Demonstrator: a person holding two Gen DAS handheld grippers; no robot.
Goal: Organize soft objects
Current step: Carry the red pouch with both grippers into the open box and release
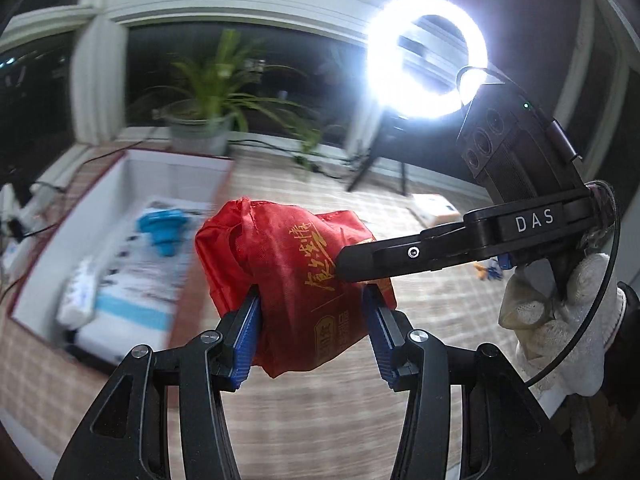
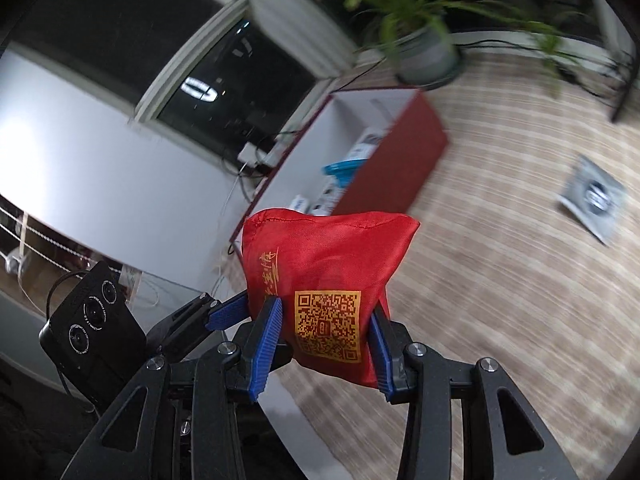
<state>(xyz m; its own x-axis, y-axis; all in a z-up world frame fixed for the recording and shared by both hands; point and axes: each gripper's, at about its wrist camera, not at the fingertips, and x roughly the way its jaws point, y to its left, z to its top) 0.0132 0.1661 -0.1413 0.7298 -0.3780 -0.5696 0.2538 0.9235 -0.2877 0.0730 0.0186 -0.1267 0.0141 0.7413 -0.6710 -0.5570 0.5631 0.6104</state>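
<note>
A red cloth bag with gold lettering hangs in the air above the woven mat, held from two sides. My left gripper is shut on its lower part, blue pads pressing both sides. From the right, my right gripper pinches the same bag, carried by a white-gloved hand. In the right wrist view the bag shows a gold QR code, and my right gripper is shut on it. The left gripper clamps the bag's left edge there.
A red box with white inner walls stands on the mat beyond the bag and holds a blue item and white packets. A potted plant and a ring light stand behind. A flat packet lies on the mat.
</note>
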